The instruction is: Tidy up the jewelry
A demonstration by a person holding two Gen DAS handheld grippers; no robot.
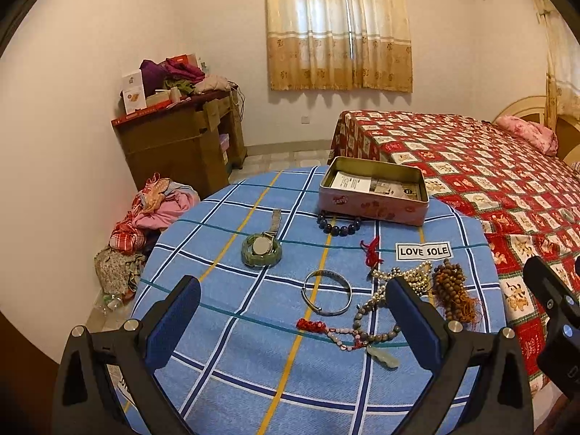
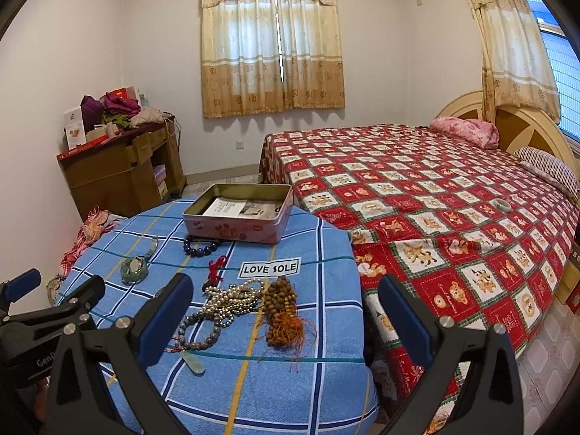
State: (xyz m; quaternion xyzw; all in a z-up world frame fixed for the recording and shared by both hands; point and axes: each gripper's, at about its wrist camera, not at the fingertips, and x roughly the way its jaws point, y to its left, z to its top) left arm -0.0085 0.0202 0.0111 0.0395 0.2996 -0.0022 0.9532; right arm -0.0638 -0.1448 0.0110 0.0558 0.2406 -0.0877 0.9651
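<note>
We hold both grippers above the near edge of a round surface (image 1: 232, 348) draped in blue plaid cloth. Its rim curves away on every side: floor and a heap of clothes (image 1: 145, 217) lie off the left, and the red patchwork bed (image 2: 435, 224) presses close along the right. The left gripper (image 1: 293, 322) stands with jaws wide apart and empty, as does the right gripper (image 2: 286, 320).

Between the left gripper's fingers lies a silver bangle (image 1: 327, 292), flat on the cloth, with a grey bead strand (image 1: 366, 322) and its pale pendant just beside it toward the right finger. A watch (image 1: 261, 245) rests inside a green bangle (image 1: 250, 256) farther out and to the left, its metal band running away from us toward the far edge. Dark blue beads (image 1: 339, 226) touch the front wall of an open pink tin (image 1: 373, 208) at the far side; the tin's long axis runs across our view, and papers seem to line its floor.

In the right wrist view, a heap of pearls (image 2: 232, 299) and a bundle of brown wooden beads (image 2: 281, 311) sit side by side between the right gripper's fingers, the bundle's orange tassel trailing toward us. A red cord (image 2: 215, 268) lies beyond them, near a "LOVE SOLE" label (image 2: 270, 268).
</note>
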